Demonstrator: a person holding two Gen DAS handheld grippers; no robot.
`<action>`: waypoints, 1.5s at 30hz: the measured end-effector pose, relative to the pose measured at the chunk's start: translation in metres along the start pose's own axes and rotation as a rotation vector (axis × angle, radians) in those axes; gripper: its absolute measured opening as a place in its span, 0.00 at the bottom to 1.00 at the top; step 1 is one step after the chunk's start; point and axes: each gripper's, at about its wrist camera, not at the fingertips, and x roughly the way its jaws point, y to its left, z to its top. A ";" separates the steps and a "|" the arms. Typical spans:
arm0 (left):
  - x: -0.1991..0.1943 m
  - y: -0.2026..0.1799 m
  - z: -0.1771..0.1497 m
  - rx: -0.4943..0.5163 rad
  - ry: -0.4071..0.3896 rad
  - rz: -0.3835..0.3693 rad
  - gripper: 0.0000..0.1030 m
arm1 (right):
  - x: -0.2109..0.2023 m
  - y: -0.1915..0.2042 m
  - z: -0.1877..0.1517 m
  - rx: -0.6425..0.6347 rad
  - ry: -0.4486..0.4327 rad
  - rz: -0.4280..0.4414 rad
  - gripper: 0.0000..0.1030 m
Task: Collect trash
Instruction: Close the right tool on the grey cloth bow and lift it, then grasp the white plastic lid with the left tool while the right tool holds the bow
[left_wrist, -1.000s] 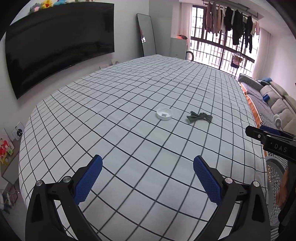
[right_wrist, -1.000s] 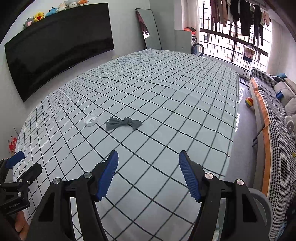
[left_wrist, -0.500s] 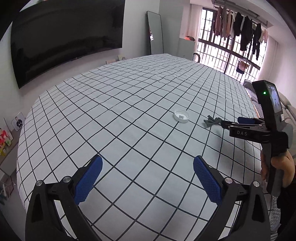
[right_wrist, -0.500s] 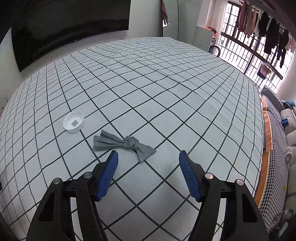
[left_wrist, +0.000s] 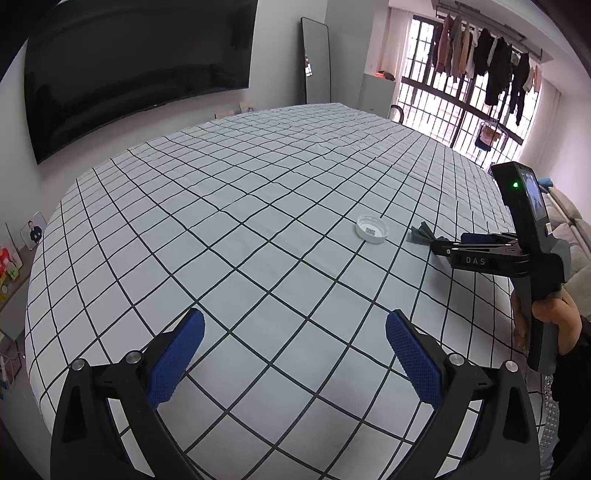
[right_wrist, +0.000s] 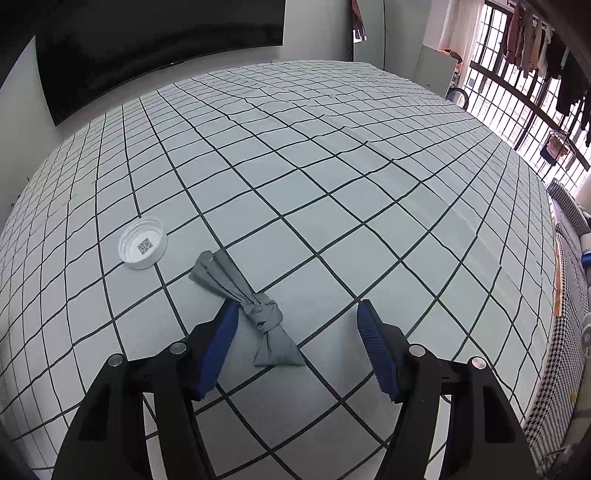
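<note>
Looking down along our right claw (right_wrist: 295, 325), we see its two blue-padded fingers (right_wrist: 218, 350) spread wide with the grey knotted scrap (right_wrist: 258, 314) lying between them on the checked cloth (right_wrist: 369, 221) of the table; the left pad sits just beside the knot, and we cannot tell whether it touches, while the right pad stands clearly apart from it. Nothing is gripped. The scrap lies flat, one tail fanning out towards the far left and the other pointing back towards us. Near that far tail, a little apart from it, rests a white plastic lid (right_wrist: 142, 242), its hollow side up with a small printed code inside. From our left wrist view, the left claw (left_wrist: 295, 354) hangs open over bare cloth close to the near edge of the table, holding nothing. Farther on and to the right in that view we see the same white lid (left_wrist: 372, 229) and, just beyond it, the dark end of the scrap (left_wrist: 419, 234) poking out past the tip of the right claw (left_wrist: 443, 249), which a hand (left_wrist: 554, 314) holds by its handle near the right edge of the table. A large dark screen (left_wrist: 140, 70) hangs on the wall past the far edge, and clothes (left_wrist: 487, 62) hang by the barred window.
</note>
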 end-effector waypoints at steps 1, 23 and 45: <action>0.000 -0.001 0.000 0.001 0.001 0.001 0.94 | 0.001 -0.001 0.001 0.008 0.003 0.019 0.60; 0.019 -0.029 0.031 0.042 0.038 -0.063 0.94 | -0.057 0.007 -0.051 0.143 -0.037 0.090 0.16; 0.139 -0.076 0.085 0.148 0.207 0.070 0.94 | -0.140 -0.026 -0.176 0.332 -0.087 0.036 0.16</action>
